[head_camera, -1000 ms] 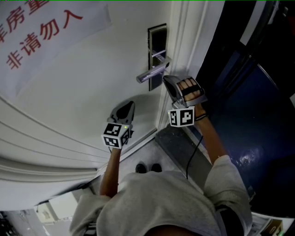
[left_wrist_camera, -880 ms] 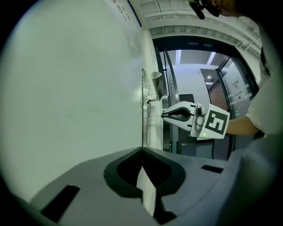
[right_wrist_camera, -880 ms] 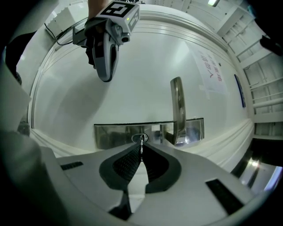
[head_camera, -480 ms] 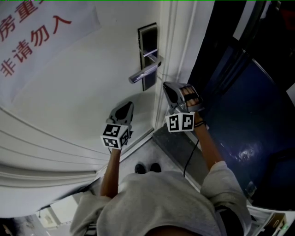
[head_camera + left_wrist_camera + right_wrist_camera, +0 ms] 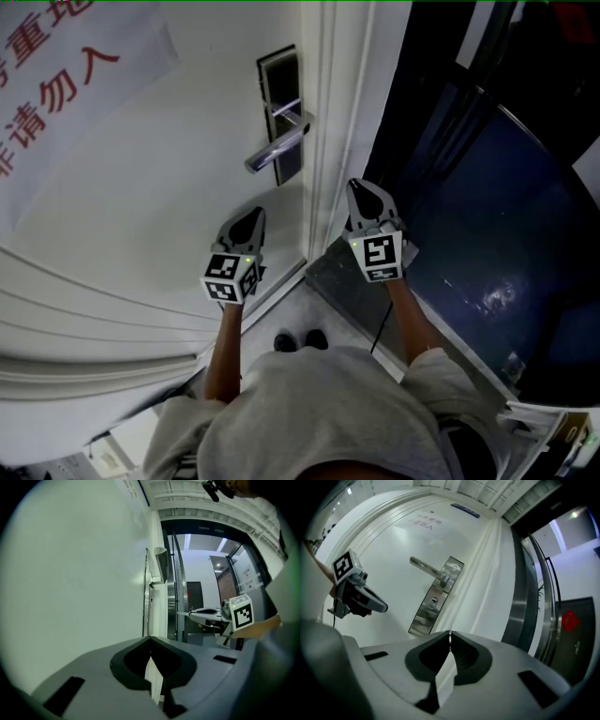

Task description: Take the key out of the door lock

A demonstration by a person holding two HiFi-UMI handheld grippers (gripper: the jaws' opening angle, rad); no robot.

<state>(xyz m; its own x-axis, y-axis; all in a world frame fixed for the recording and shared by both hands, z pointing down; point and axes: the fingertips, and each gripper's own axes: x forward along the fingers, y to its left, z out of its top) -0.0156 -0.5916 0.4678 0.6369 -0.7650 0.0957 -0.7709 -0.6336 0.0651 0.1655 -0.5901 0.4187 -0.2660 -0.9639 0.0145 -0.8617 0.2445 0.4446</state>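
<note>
The white door carries a steel lock plate [image 5: 280, 111] with a lever handle [image 5: 277, 143]. In the right gripper view the keyhole [image 5: 434, 601] on the plate [image 5: 433, 602] looks empty. My right gripper [image 5: 359, 191] hangs below and right of the handle, off the door, by the door frame. It is shut on a thin silvery key [image 5: 449, 642], only its edge showing at the jaw tips [image 5: 449, 633]. My left gripper [image 5: 251, 219] hovers below the handle, close to the door face, shut with nothing in it [image 5: 150, 640].
A paper sign with red characters [image 5: 66, 66] hangs on the door's upper left. The white door frame [image 5: 342, 112] runs beside the lock. A dark doorway with a shiny dark floor [image 5: 487, 234] lies to the right. The person's shoes [image 5: 302, 341] stand at the threshold.
My right gripper has drawn back from the lock plate, down and to the right toward the door frame. The left gripper has stayed roughly in place.
</note>
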